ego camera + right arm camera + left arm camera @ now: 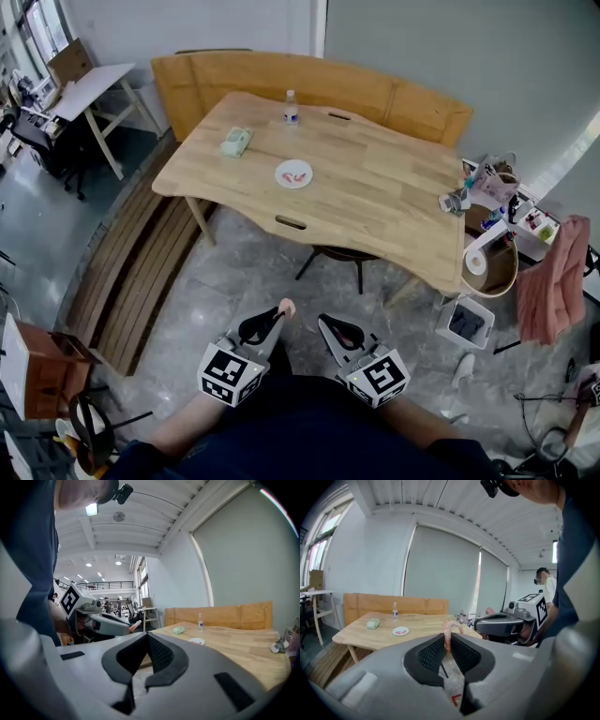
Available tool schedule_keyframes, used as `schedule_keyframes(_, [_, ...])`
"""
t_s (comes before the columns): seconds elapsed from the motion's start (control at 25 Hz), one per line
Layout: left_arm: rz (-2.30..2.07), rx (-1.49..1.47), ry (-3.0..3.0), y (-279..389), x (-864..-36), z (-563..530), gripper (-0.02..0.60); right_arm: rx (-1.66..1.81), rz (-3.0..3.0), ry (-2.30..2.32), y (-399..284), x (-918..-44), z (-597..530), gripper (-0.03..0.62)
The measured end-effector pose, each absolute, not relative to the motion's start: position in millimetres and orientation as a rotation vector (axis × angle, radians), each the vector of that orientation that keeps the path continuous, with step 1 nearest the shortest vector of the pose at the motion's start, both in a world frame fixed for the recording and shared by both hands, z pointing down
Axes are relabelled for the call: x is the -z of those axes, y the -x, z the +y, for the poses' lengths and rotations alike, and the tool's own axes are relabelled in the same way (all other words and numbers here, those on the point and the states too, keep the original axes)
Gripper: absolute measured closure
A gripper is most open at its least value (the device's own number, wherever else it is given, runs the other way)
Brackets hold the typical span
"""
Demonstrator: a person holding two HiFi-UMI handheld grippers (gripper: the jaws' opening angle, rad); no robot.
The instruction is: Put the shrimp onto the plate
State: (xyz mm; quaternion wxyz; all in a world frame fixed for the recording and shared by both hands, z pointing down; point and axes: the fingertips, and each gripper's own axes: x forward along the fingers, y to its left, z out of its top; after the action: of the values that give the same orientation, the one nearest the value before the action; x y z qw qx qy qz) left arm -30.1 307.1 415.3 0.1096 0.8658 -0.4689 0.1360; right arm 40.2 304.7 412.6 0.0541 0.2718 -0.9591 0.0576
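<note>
A pink shrimp point(451, 631) is being pinched between the narrowed jaws of the left gripper point(279, 316), low and near, well apart from the wooden table point(384, 192). The right gripper point(146, 640) is being carried just to its right, jaws pressed together on nothing. On the far table, red pieces are being shown on the white plate point(293, 174), with a green packet point(236, 142) to the far left of it.

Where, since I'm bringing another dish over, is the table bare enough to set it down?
Bare wood runs from the plate to the clutter at the table's right end in the head view, and along the near edge. The far-left corner is busier: green pack, bottle, plate.
</note>
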Motion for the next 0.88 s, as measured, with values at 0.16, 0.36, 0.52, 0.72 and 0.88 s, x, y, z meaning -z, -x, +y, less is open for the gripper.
schedule_keyframes(0.16, [-1.358, -0.405, -2.571, 47.4, -413.4, 263.7, 0.535, -0.186, -2.886, -0.844, -25.0, -416.4, 267.1, 0.583])
schedule_keyframes(0.36, [-1.323, -0.426, -2.612, 73.6, -407.6, 200.9, 0.535, -0.204, -2.871, -0.893, 0.5, -413.7, 212.0, 0.584])
schedule_keyframes(0.52, [-1.289, -0.452, -2.643, 90.4, -403.6, 155.0, 0.535, -0.223, -2.853, -0.933, 16.0, -411.5, 171.7, 0.585])
schedule_keyframes(0.72, [-1.242, -0.462, -2.681, 114.7, -397.0, 103.3, 0.535, -0.24, -2.833, -0.988, 42.8, -407.4, 124.5, 0.585])
schedule_keyframes(0.88, [-1.199, -0.457, -2.699, 131.9, -397.2, 69.8, 0.535, -0.242, -2.804, -1.03, 60.3, -406.0, 95.3, 0.585])
